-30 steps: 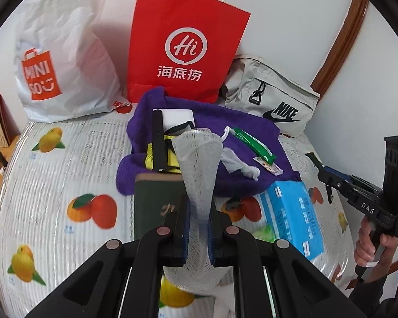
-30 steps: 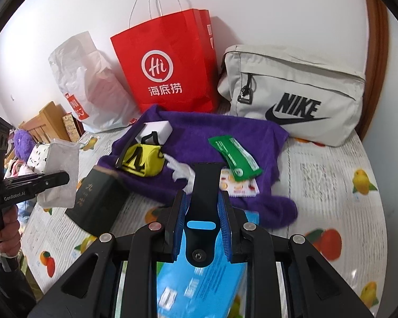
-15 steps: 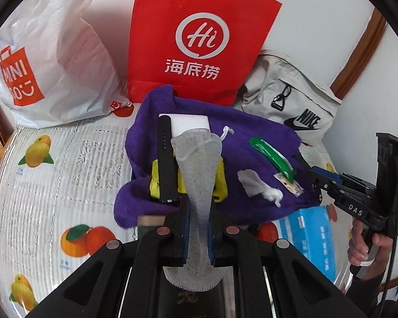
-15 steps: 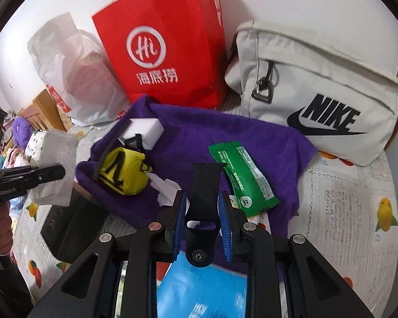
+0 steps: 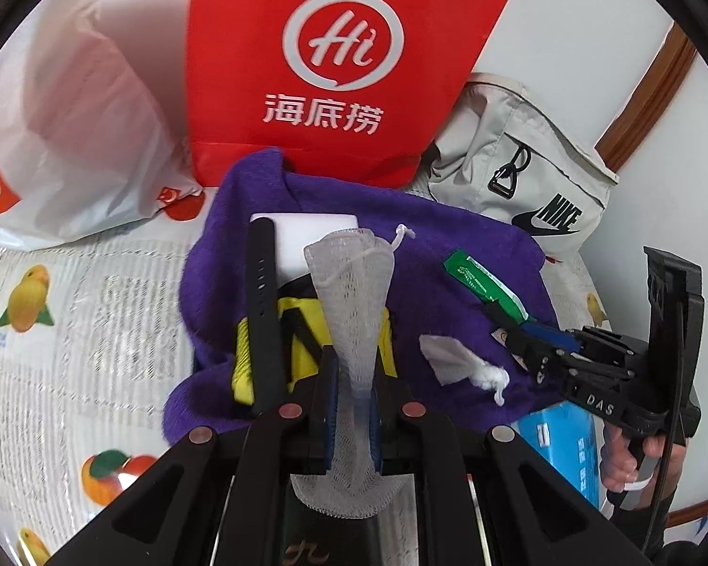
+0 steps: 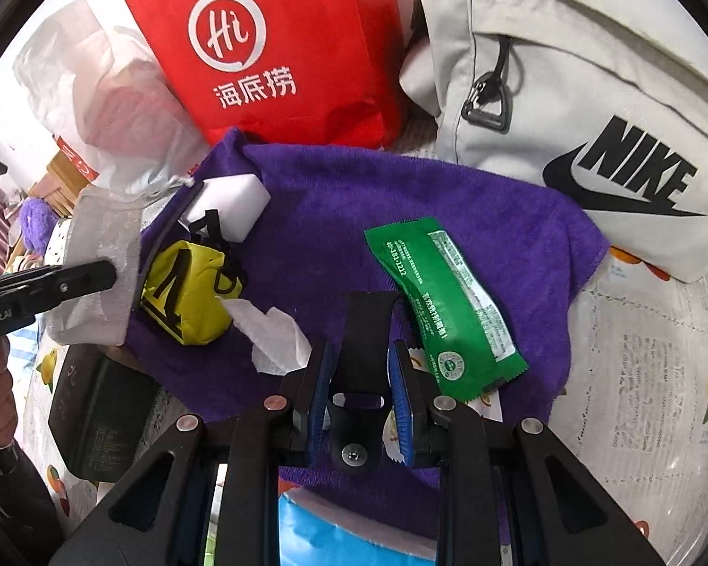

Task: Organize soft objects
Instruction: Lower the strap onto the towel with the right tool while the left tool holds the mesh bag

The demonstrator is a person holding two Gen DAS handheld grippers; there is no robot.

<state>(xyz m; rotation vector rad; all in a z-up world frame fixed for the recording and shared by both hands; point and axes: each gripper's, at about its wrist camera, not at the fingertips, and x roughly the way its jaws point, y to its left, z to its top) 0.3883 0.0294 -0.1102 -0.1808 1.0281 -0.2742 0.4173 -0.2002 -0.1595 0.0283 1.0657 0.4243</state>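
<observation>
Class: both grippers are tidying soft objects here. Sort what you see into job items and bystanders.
Job:
left gripper
mesh pouch
right gripper
black strap
purple towel

Bystanders:
red bag
Nike bag
green packet

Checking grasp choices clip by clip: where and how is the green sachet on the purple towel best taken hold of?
Grip the green sachet across its narrow width near the middle, coming down from above. It lies flat on the purple towel, long and slim, with the towel bare along both long edges; its near corner overhangs a small printed card. This is a judgement only. Both hand-held grippers are occupied now.
</observation>
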